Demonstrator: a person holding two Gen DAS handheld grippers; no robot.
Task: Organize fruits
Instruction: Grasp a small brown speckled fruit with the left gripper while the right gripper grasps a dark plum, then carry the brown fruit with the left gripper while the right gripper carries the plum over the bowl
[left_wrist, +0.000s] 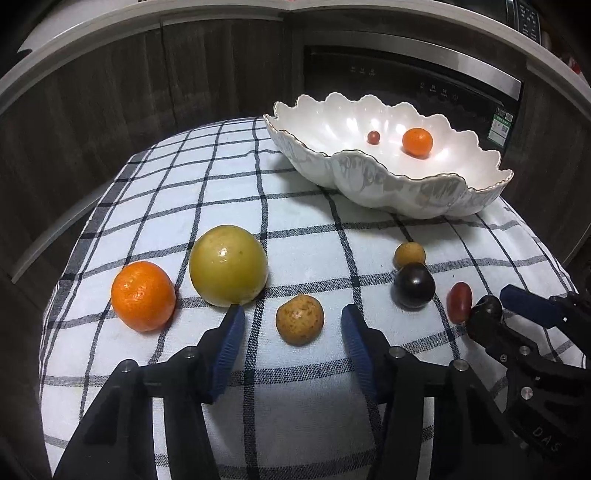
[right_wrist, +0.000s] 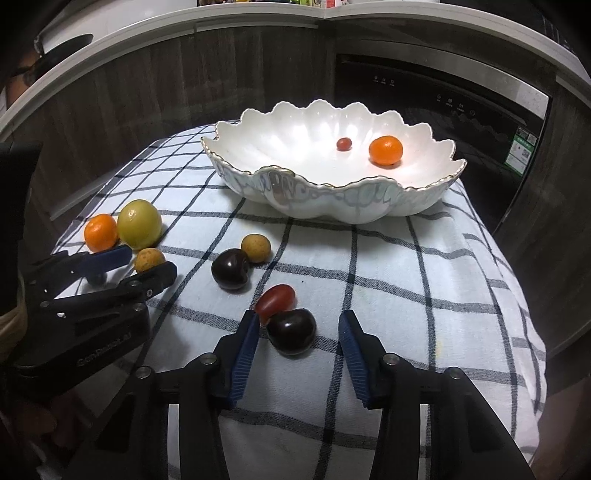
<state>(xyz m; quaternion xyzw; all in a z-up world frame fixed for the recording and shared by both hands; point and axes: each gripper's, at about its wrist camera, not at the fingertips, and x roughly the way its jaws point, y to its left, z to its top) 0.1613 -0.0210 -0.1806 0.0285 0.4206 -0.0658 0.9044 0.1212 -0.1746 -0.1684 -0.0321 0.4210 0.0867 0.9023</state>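
The left gripper (left_wrist: 293, 325), with black arms and blue ribbed pads, is held open low over the white cloth with a dark blue check (left_wrist: 306, 406), and a speckled tan round fruit (left_wrist: 300, 319) is framed in the gap between its fingers without being touched. The right gripper (right_wrist: 297, 332) is likewise spread open, and a glossy dark purple plum (right_wrist: 291, 331) is seen lying between its pads, closer to the left one; whether that pad touches it cannot be told. A small oblong red tomato (right_wrist: 276, 298) is pressed against the far side of this plum. Further back on the cloth a second dark plum (right_wrist: 230, 273) is found touching a smaller tan round fruit (right_wrist: 256, 248). To the left, a large yellow-green round fruit (left_wrist: 228, 266) and a bright orange mandarin (left_wrist: 143, 295) are set just beside each other. At the far end of the cloth a white scalloped ceramic bowl with a gold-edged rim (right_wrist: 258, 177) is placed, and inside it a small orange mandarin (right_wrist: 386, 150) and a tiny red fruit (right_wrist: 344, 143) are held, apart from each other. Behind the bowl dark wood-grain cabinet fronts (left_wrist: 110, 92) and a black built-in appliance (right_wrist: 443, 103) are visible.
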